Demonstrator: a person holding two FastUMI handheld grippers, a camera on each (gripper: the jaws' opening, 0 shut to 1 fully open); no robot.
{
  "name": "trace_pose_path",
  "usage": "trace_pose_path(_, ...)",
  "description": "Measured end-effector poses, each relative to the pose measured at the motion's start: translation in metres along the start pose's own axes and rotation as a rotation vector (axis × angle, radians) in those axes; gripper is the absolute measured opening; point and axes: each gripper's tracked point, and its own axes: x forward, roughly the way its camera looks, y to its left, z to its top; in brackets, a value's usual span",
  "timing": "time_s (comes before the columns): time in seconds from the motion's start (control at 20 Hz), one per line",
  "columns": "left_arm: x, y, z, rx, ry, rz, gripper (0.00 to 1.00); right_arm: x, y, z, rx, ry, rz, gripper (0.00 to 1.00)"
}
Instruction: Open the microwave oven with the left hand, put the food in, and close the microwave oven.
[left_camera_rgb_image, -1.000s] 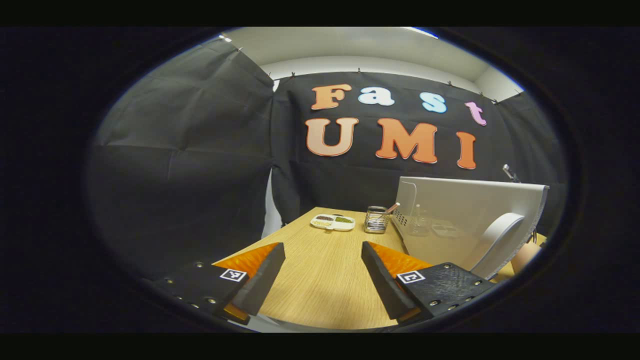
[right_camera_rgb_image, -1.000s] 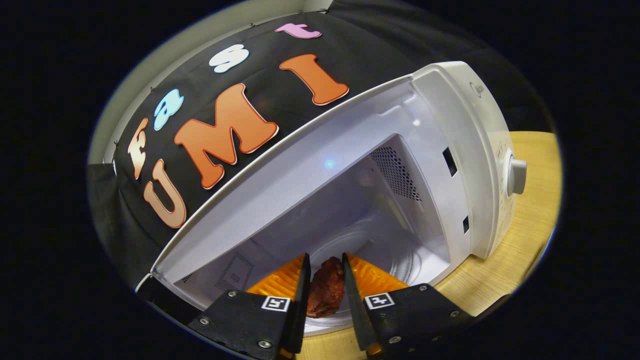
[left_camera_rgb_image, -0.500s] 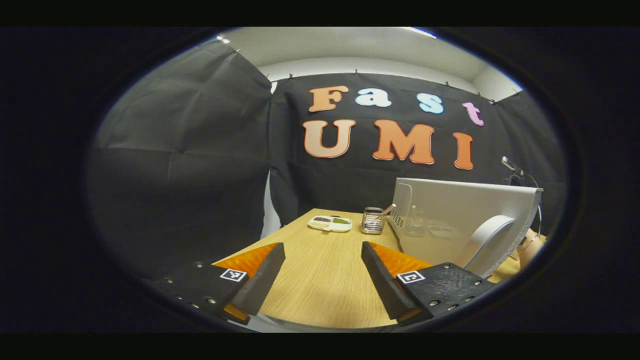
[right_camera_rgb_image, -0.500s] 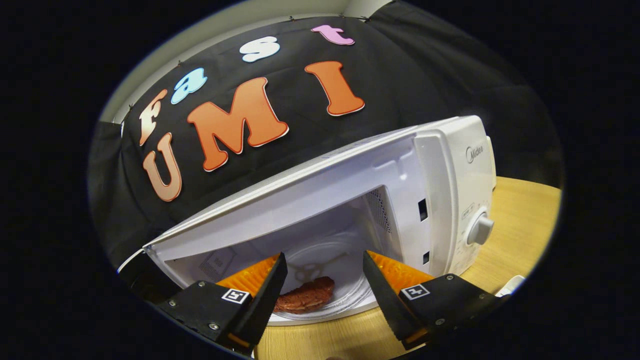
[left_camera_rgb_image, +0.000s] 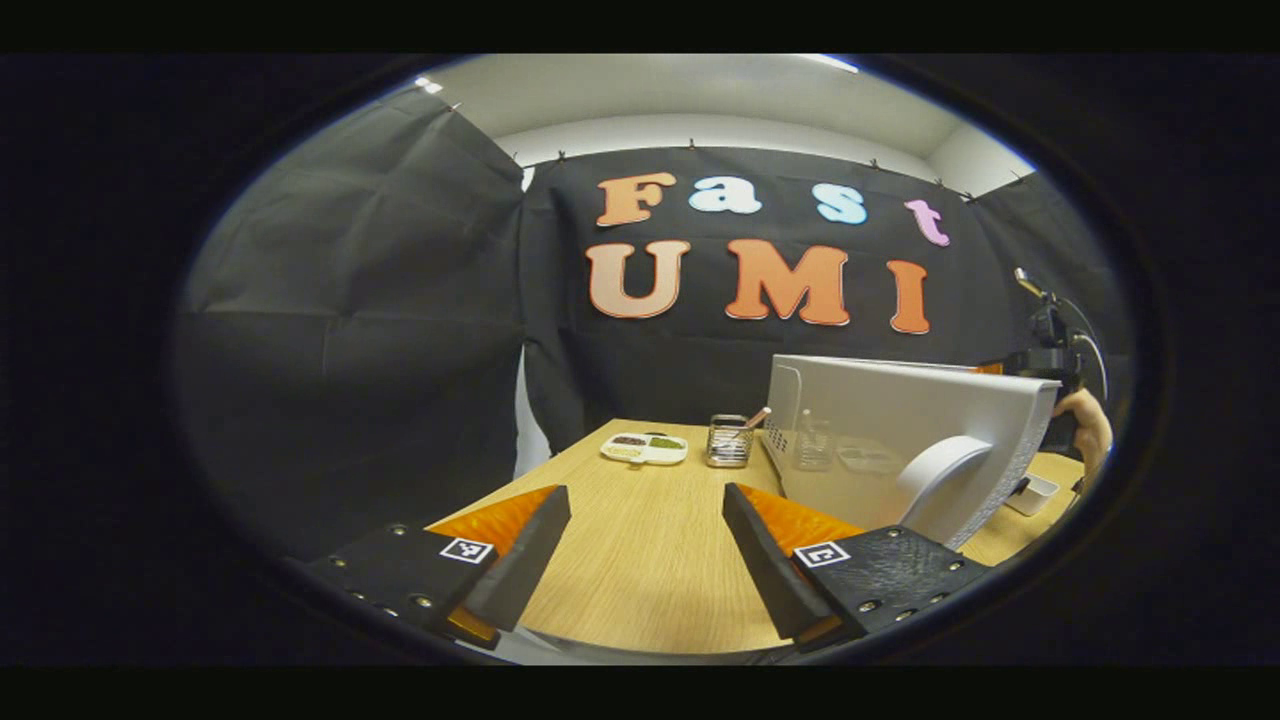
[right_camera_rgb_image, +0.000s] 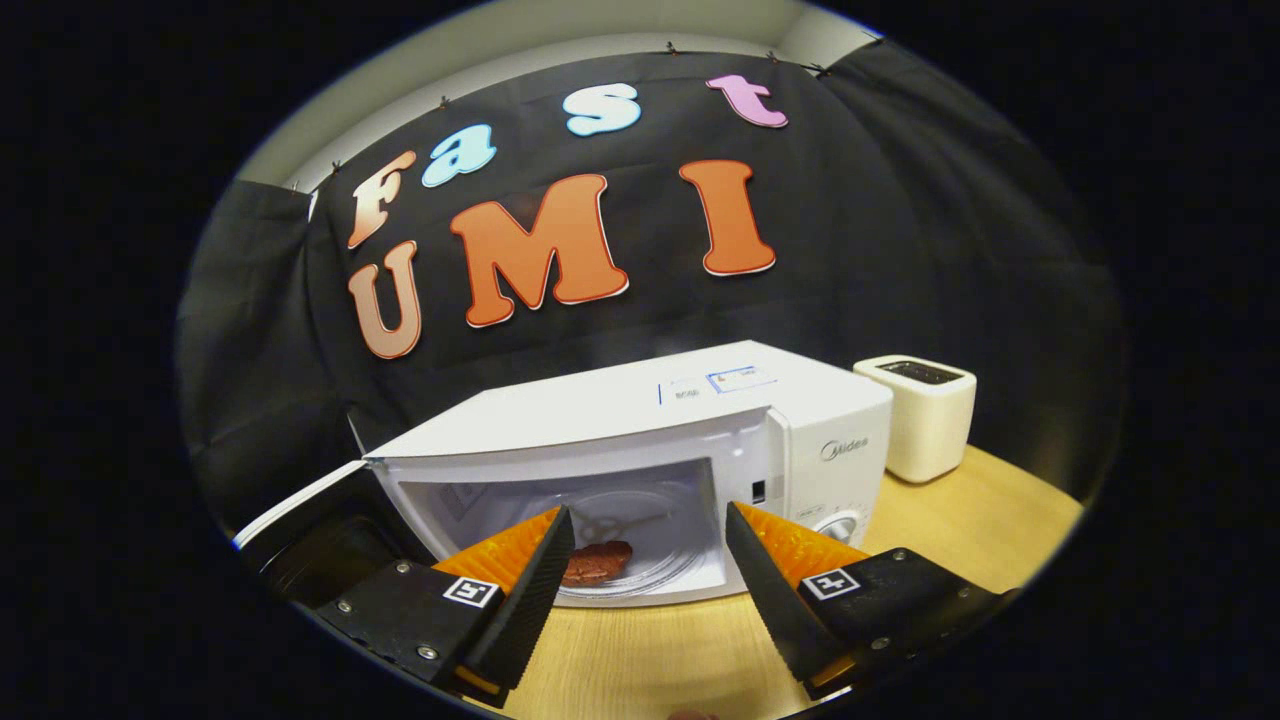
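Note:
The white microwave (right_camera_rgb_image: 800, 420) stands on the wooden table (right_camera_rgb_image: 990, 530) with its door (right_camera_rgb_image: 290, 510) swung out to the left. A reddish-brown piece of food (right_camera_rgb_image: 597, 562) lies on the glass turntable (right_camera_rgb_image: 660, 560) inside the cavity. My right gripper (right_camera_rgb_image: 648, 510) is open and empty, held in front of the cavity and apart from the food. In the left gripper view the open door (left_camera_rgb_image: 880, 420) and its curved handle (left_camera_rgb_image: 935, 480) stand to the right of my left gripper (left_camera_rgb_image: 645, 490). That gripper hangs open over the table, touching nothing.
A white toaster (right_camera_rgb_image: 920, 415) stands right of the microwave. At the table's far end sit a divided dish (left_camera_rgb_image: 645, 447) and a wire holder (left_camera_rgb_image: 728, 443). A hand (left_camera_rgb_image: 1090, 430) with the other gripper (left_camera_rgb_image: 1050, 345) shows beyond the door, above a small white tray (left_camera_rgb_image: 1030, 493).
My right gripper opened, left the food on the turntable and drew back out of the microwave. The left gripper stayed open and turned only slightly.

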Motion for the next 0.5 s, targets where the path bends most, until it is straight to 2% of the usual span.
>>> trace_pose_path(0.2, -0.001, -0.017, -0.002, -0.012, 0.013, -0.028, 0.92, -0.033, -0.022, 0.038, -0.1, -0.03, 0.038, 0.94)
trace_pose_path(0.3, 0.0, -0.027, -0.002, -0.021, 0.016, -0.043, 0.92, -0.05, -0.032, 0.054, -0.118, -0.042, 0.059, 0.95)
trace_pose_path(0.5, 0.0, -0.046, -0.005, -0.049, 0.038, -0.083, 0.9, -0.075, -0.059, 0.088, -0.121, -0.099, 0.046, 0.94)
